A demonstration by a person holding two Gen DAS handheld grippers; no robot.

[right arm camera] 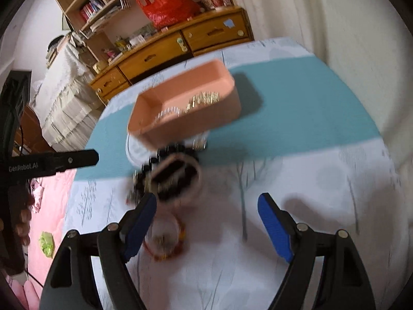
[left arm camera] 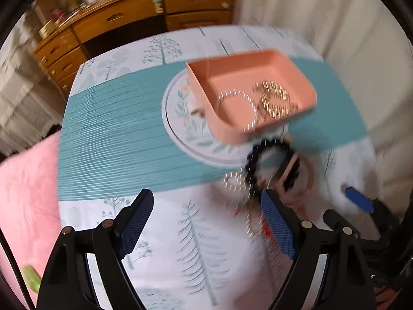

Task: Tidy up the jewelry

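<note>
Near the counter's middle, just short of the pink tray (left arm camera: 258, 77), lies the black bead bracelet (left arm camera: 260, 155), ahead-right of the left gripper (left arm camera: 209, 222), ahead-left of the right gripper (right arm camera: 207, 222); both gape empty, roughly equally near.

salmon-pink plastic tray (left arm camera: 233, 133), gold chains (left arm camera: 275, 98), black bead bracelet (left arm camera: 268, 165), teal ribbed placemat (left arm camera: 111, 134), white tree-print tablecloth (left arm camera: 196, 235).
</note>
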